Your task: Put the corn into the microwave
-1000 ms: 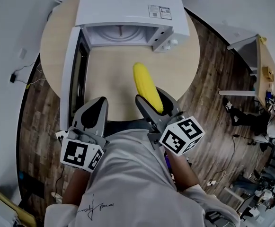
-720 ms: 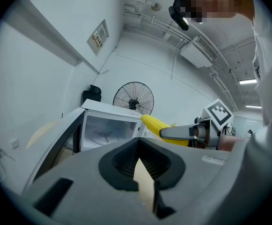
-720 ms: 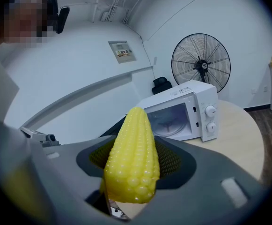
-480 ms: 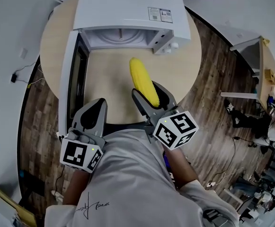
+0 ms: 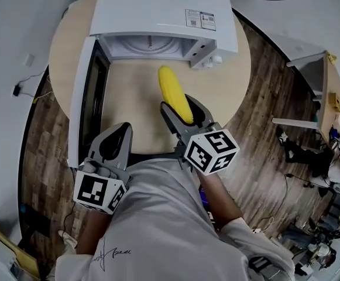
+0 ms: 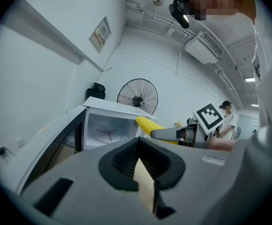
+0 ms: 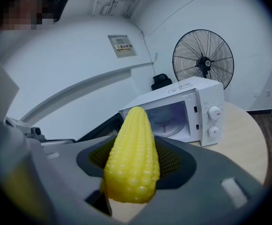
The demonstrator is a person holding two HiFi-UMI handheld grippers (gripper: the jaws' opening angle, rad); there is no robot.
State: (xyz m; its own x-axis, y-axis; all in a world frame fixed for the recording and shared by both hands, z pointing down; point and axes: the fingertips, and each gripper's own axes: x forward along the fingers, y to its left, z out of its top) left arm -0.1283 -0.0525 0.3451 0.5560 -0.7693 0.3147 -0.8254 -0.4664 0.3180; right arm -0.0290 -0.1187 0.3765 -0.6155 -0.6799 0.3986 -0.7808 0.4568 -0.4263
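Corn [image 5: 170, 86] in right tongs [image 5: 180, 106], tip toward open microwave [image 5: 158, 7]

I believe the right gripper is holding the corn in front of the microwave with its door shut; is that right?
Not quite: the door stands open, swung out to the left, as the head view shows. The right gripper does hold the corn in front of the microwave.

The right claw [image 5: 180, 107] has carried the corn [image 5: 172, 89] nearer the microwave [image 5: 158, 10].
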